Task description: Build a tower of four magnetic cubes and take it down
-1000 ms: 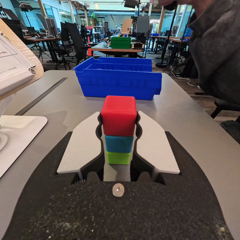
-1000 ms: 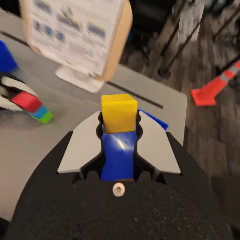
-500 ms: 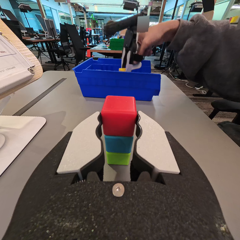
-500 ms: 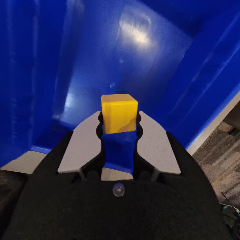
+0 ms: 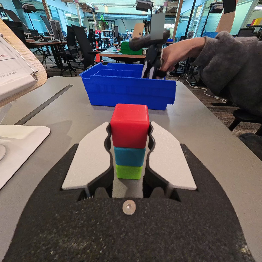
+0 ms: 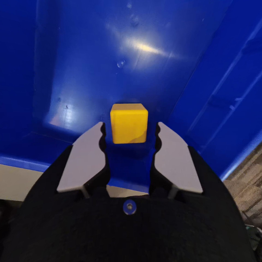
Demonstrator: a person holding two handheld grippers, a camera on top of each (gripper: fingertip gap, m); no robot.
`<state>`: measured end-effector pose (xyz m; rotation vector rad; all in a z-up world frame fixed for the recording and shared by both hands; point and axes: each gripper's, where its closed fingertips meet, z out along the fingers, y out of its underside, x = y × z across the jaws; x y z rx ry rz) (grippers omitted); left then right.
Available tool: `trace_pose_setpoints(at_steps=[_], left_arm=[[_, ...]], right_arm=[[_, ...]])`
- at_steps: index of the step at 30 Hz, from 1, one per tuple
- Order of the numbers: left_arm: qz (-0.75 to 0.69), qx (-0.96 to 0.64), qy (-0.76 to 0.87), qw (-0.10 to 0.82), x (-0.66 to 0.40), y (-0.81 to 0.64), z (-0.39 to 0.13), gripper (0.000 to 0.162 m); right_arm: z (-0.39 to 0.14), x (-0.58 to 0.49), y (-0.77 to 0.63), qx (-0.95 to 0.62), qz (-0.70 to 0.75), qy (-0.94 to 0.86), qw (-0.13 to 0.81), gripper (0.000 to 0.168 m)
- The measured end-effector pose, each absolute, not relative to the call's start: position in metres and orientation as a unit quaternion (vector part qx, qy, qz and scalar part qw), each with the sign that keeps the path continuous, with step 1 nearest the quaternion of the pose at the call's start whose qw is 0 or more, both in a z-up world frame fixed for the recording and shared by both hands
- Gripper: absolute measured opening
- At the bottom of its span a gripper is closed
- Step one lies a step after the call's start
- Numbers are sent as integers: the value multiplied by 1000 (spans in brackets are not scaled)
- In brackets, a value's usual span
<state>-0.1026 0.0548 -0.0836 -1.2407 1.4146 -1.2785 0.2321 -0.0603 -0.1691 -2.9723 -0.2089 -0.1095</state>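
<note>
Just let my right gripper (image 6: pixel 129 133) go slack, yellow cube (image 6: pixel 129 123) dropped in bin (image 6: pixel 85 56); left gripper (image 5: pixel 129 136) still clamps red cube (image 5: pixel 129 126), teardown continues.

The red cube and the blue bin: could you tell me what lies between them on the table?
Nothing: the left wrist view shows only bare grey table between the red cube and the blue bin.

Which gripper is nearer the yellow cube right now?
Right. The right gripper is open with the yellow cube between its fingertips inside the blue bin; the left gripper is outside the bin, shut on the red cube.
</note>
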Motion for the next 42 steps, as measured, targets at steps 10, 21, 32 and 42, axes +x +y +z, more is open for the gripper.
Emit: trace_pose_setpoints(at_steps=[10,21,32,42], left_arm=[[-453,-538,582,408,-118,61,-97,79],[-419,-569,614,352,-106,57,-132,73],[-399,-561,639,344,-101,52,-140,49],[-405,-542,655,336,-104,44,-140,49]], right_arm=[[-85,162,-67,-883,-6,-70,463,78],[-86,46,-112,-804,158,-146,555,77],[-69,-15,-93,-742,270,-156,594,69],[-73,-104,26,-674,345,-277,591,75]])
